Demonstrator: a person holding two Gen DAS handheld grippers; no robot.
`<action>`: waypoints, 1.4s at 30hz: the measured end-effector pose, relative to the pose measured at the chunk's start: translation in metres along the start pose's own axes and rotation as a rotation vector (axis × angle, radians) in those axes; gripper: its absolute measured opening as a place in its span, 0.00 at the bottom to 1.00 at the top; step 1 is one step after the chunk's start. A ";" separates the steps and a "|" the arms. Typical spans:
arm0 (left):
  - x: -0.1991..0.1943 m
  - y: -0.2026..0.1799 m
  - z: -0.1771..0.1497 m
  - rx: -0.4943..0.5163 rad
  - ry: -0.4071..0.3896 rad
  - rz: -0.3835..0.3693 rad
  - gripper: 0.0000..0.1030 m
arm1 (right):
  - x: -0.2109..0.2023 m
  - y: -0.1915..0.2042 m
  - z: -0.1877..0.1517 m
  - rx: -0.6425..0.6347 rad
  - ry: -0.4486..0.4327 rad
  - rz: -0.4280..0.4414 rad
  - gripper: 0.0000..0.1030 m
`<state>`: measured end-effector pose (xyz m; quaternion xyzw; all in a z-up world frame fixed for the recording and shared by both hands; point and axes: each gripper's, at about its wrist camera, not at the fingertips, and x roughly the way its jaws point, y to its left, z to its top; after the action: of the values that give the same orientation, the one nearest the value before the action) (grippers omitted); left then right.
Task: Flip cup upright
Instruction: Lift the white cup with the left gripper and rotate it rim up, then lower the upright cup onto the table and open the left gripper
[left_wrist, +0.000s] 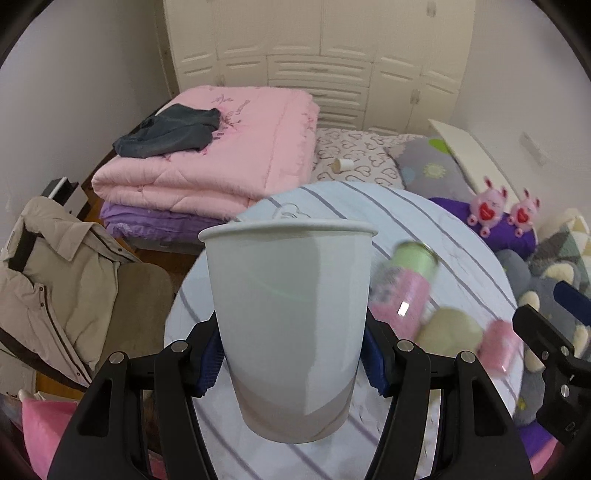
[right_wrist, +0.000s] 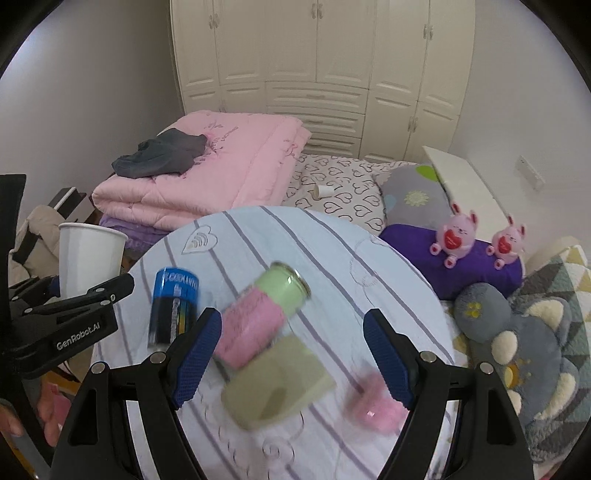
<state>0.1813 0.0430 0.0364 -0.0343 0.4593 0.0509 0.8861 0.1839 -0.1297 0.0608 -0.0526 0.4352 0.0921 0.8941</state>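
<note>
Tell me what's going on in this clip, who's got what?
The left gripper is shut on a white paper cup, its blue fingers pressing both sides low on the cup. The cup's mouth faces up, and it appears lifted above the round table with a striped cloth. The right gripper hangs open and empty over a pink-and-green can lying on its side, a blue-and-black battery, and two blurred items, one beige, one pink.

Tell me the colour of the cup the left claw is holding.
Plain white. The cup shows best in the left wrist view, rim up between the left claw pads.
</note>
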 end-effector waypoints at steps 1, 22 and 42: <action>-0.006 -0.003 -0.007 0.006 -0.001 -0.005 0.62 | -0.008 0.000 -0.006 0.002 -0.007 -0.002 0.78; -0.008 -0.082 -0.152 0.100 0.240 -0.133 0.62 | -0.044 -0.035 -0.130 0.067 0.077 -0.030 0.78; 0.016 -0.097 -0.179 0.130 0.304 -0.106 0.80 | -0.012 -0.050 -0.167 0.120 0.204 -0.014 0.78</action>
<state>0.0573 -0.0719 -0.0783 -0.0086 0.5879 -0.0315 0.8083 0.0588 -0.2089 -0.0314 -0.0109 0.5285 0.0538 0.8472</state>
